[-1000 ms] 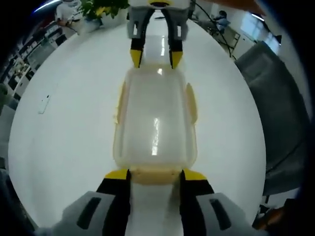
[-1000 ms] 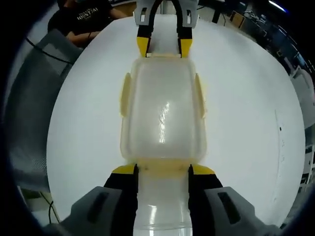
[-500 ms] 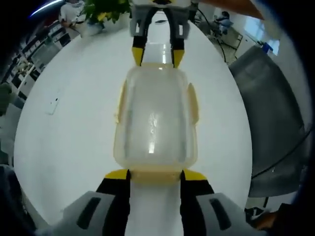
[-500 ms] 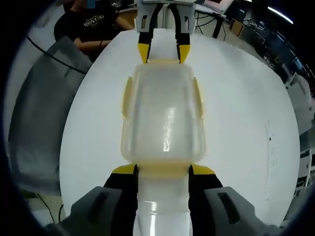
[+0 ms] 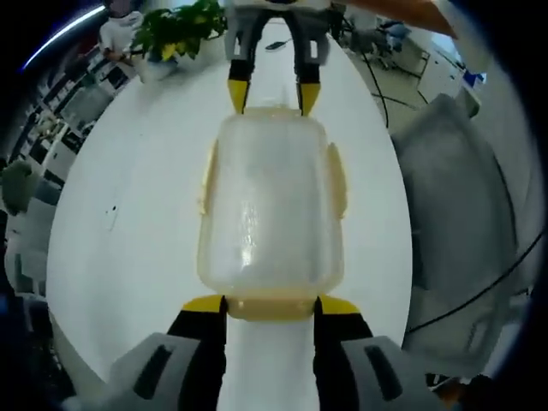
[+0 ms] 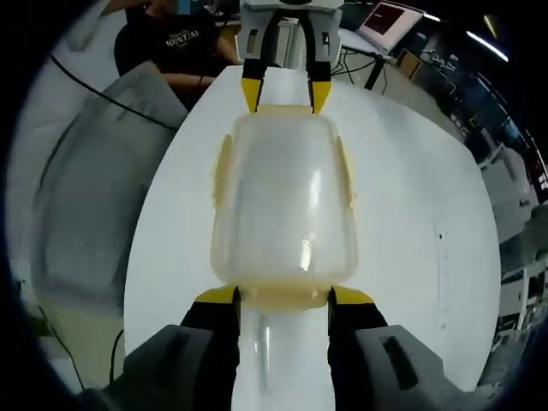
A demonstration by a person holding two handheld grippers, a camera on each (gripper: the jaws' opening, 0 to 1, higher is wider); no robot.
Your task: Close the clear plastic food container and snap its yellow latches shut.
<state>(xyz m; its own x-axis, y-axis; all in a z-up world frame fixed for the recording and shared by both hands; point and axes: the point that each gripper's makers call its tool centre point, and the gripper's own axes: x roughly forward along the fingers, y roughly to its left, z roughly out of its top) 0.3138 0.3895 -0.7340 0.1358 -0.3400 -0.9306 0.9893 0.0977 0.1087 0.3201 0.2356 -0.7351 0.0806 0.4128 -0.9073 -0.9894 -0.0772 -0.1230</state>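
Observation:
The clear plastic food container has its lid on and hangs above the white table, held at both short ends. My left gripper is shut on the near yellow end latch. At the far end my right gripper grips the opposite latch. In the right gripper view it is mirrored: the right gripper clamps the near latch, the left gripper the far one. Yellow side latches lie flat along the long walls.
A grey chair stands at the table's edge. A green plant sits at the table's far end. A person in a black shirt sits beyond the table, near a screen.
The table looks smaller and farther in both views: both grippers have risen with the container. The container keeps its place between the jaws.

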